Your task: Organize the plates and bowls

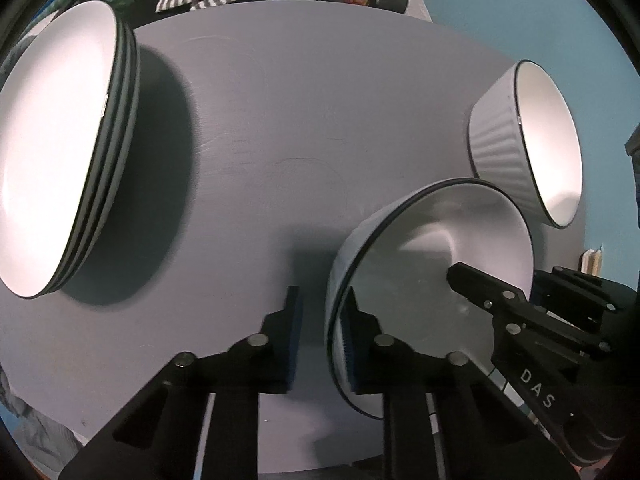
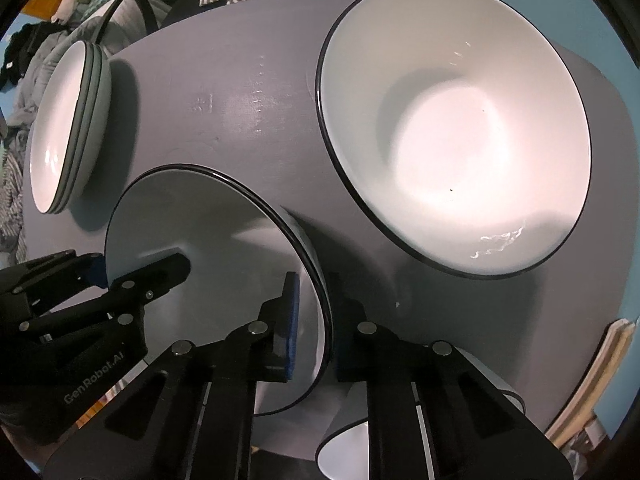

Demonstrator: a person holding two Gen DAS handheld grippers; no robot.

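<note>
While pinched at two opposite spots on the rim, sits low over the grey table [image 1: 280, 100]. Noted of the small bowl [image 1: 440, 240]. Placed between the stack of plates [image 1: 60, 140], well off to the left, and the large ribbed bowl [image 1: 500, 152], just beside on the right. Cannot tell whether lifted clear or touching the tabletop.

Left gripper [image 1: 322, 292]: closed down on the left rim, one blue pad inside the wall, one outside. Right gripper [image 2: 320, 292]: likewise clamped on the opposite rim, wall between the pads. Both pointing steeply down.

Risks, as judged:
- Shallow bite on a smooth, sloping glazed wall. With uneven lifting, likely to tilt, pivot on one grip and slide out of the other.
- With any drift of the hands apart or together, likely to pry the rim out of the pads.
- Very close to the large ribbed bowl. If carried across too low, bound to clip that dark rim: chip, clatter, or a shove toward the table edge.
- If meant for nesting, and let go one side first, apt to land edge-on rather than flat.
- Another white-lined rim [image 2: 340, 444] half hidden under the right gripper, near the front edge. Easily knocked on the way up.
</note>
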